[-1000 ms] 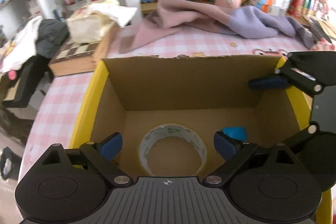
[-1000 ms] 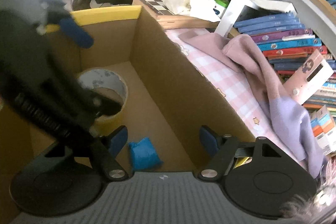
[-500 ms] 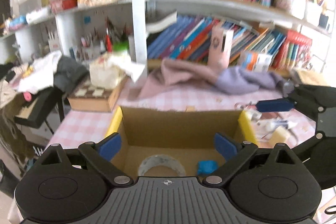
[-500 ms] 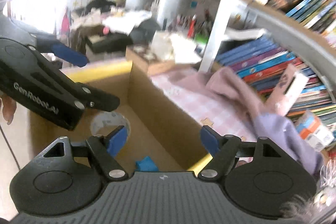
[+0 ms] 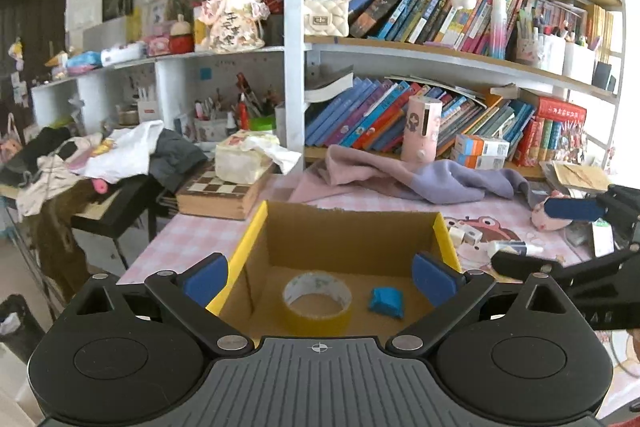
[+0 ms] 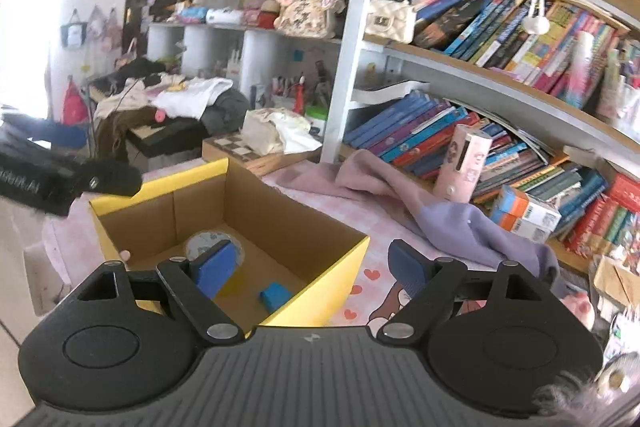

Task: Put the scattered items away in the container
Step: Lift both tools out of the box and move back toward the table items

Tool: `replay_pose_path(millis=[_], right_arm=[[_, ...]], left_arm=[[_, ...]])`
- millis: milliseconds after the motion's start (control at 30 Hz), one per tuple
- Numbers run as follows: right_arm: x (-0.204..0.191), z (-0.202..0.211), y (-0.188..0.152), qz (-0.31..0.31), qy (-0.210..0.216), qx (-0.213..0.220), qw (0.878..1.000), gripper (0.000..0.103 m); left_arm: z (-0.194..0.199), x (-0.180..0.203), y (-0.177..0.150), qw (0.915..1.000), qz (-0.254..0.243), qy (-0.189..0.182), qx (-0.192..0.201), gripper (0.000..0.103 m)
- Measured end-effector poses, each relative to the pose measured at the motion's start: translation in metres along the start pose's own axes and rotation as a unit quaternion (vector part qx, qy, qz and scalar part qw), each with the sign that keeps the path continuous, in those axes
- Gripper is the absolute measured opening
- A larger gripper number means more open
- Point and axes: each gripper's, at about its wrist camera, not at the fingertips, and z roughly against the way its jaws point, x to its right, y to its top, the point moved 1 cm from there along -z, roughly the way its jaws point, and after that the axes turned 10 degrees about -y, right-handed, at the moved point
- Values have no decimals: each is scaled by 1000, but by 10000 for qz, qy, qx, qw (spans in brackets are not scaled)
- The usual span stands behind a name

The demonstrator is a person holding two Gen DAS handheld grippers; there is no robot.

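Daylight fills the room, bright and even, with soft shadows inside the cardboard box [image 5: 352, 239]. Glare burns out the far right edge of my left view and the doorway at the upper left of my right view. Both fisheye pictures bend the bookshelf [image 6: 472, 75] into curves and go black at the corners. My other claw [image 6: 60, 171] smears with blur at the left edge.

Upper right of your frame: bookshelf [image 5: 440, 55] packed with leaning books. Below it, a pink-and-lavender cloth [image 5: 404, 179] lies crumpled on the checked tabletop [image 5: 176, 247]. Centre left: chessboard box [image 5: 220, 193] under a cream bag [image 5: 244, 157]. Far left: heaped clothes [image 5: 120, 151].
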Motion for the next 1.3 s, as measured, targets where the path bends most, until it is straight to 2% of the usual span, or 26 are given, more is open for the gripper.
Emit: replay_pose_path(millis=[267,467,733,900,1067,1167,1300], right_arm=[[-17,45,-22,-454,-461,165,9978,87],[-35,82,-54,-765,-806,119,9937,89],[-52,134,-94,-757,-1252,-207,9890,92],[-48,156,-110,-717,-1567,-333,9845,93],[-44,166,-121,-165,-1437,-427,9886,93],[-38,167,-122,-574,-1574,-611,9840,93],[-33,167,-122,-1264,-1848,-868,9707,93]], left_arm=[[44,-5,-35,9995,299,106,-9,100],[75,0,-66,9997,124,150,-143,100],[94,15,-95,9991,221,-251,-258,100],[95,37,-102,9977,-214,-573,-289,100],[94,60,-103,9935,-721,-811,-340,100],[92,65,-106,9938,-660,-811,-376,100],[86,73,-108,9935,-605,-816,-506,100]])
